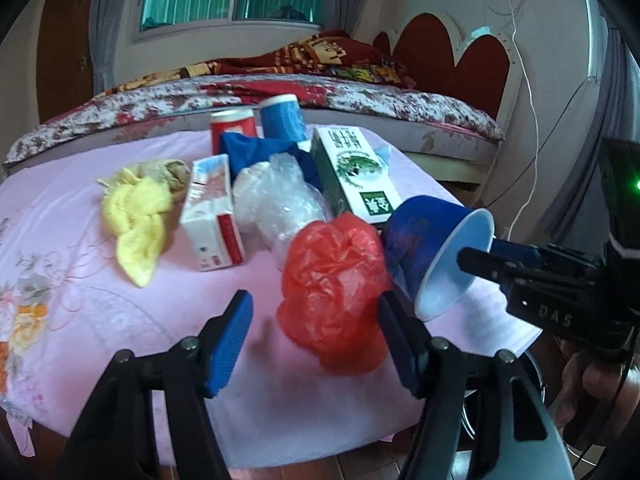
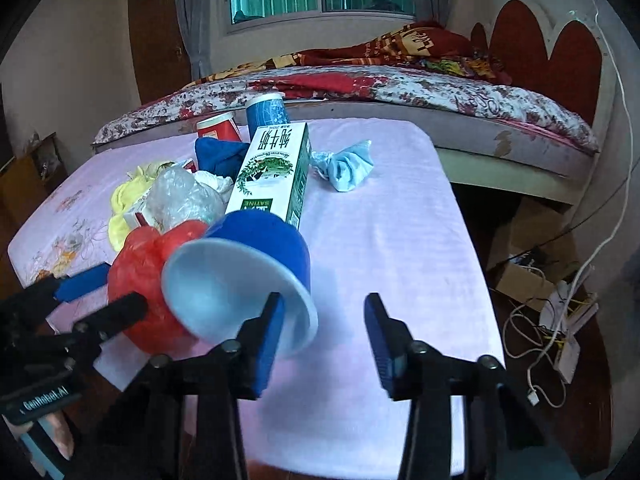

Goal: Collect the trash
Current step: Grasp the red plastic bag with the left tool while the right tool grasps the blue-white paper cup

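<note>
Trash pile on my pink floral tablecloth [image 1: 80, 264], counted: three paper cups, one blue cup tipped on its side [image 2: 256, 264] up front and two standing at the back, one red [image 1: 234, 124], one blue [image 1: 282, 118]. Two cartons: one tall green milk box [image 1: 352, 172] and one small red-and-white box [image 1: 212, 216]. One crumpled red plastic bag [image 1: 332, 292] sits between my left gripper [image 1: 316, 340] jaws, which aren't touching it. My right gripper [image 2: 324, 332] is spread apart too, one finger [image 2: 266, 344] at the tipped cup's rim.
</note>
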